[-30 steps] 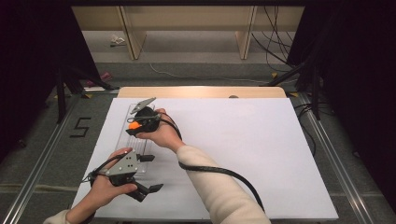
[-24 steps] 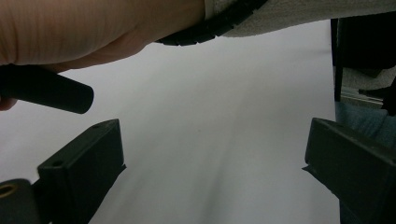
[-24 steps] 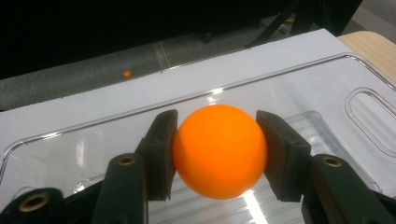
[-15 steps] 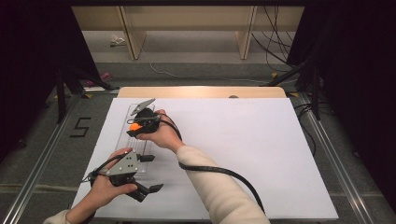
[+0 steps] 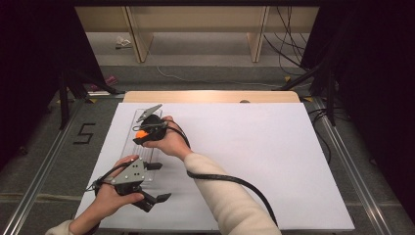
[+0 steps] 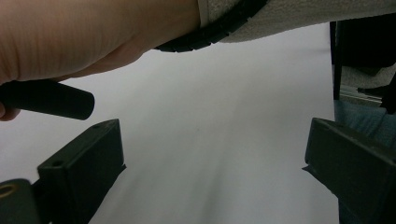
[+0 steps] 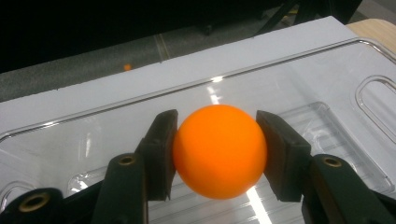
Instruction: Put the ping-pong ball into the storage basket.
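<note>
Plain bright orange on the smooth round ball (image 7: 219,150), no markings. Matte black on the two-jaw right gripper (image 7: 219,156) and the open-jawed left gripper (image 5: 149,199), grey on its top plate. Colourless, see-through plastic for the ribbed tray (image 7: 327,74). Unpatterned white across the table sheet (image 5: 254,147); pale wood along the tabletop's far edge (image 5: 210,96). Cream on the knitted sleeve (image 5: 230,205).

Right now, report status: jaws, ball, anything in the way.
Right gripper shut on orange ball, held over clear tray. Left gripper open, nothing between its jaws, over white sheet. Nothing blocking the tray.
</note>
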{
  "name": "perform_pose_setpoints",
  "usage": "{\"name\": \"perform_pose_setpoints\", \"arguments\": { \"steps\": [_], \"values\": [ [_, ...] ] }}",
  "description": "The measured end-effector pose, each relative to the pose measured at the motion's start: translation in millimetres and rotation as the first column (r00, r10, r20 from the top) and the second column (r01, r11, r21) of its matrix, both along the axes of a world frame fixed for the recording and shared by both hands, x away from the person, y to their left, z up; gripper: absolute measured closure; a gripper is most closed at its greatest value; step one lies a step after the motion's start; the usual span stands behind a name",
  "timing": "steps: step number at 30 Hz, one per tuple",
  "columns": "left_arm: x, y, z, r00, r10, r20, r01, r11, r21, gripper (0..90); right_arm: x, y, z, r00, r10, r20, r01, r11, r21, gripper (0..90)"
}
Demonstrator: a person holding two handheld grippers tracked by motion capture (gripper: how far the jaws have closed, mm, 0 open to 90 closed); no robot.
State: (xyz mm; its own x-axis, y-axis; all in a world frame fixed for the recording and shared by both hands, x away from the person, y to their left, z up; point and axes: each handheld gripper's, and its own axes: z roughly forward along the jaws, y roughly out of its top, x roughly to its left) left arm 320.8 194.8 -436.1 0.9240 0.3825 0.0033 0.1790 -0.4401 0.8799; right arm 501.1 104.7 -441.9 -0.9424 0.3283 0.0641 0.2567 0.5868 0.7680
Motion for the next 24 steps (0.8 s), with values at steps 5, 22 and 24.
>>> {"name": "perform_pose_setpoints", "arguments": {
  "steps": [5,22,24],
  "values": [
    [-0.1,-0.2,-0.1,1.0000,0.000,0.001,0.000,1.0000,0.000,4.1,-0.5,0.9,-1.5,1.0000,0.003,-0.003,-0.003,1.0000,-0.005,51.5],
    [-0.2,-0.3,-0.1,1.0000,0.001,0.000,-0.001,1.0000,0.000,4.1,-0.5,3.6,-6.8,0.9998,0.012,-0.017,-0.012,0.9995,-0.029,51.3],
    [-0.1,-0.1,0.1,1.0000,-0.001,0.001,0.001,1.0000,0.000,4.1,-0.5,4.2,-7.9,0.9997,0.014,-0.018,-0.015,0.9994,-0.031,51.3]
  ]
}}
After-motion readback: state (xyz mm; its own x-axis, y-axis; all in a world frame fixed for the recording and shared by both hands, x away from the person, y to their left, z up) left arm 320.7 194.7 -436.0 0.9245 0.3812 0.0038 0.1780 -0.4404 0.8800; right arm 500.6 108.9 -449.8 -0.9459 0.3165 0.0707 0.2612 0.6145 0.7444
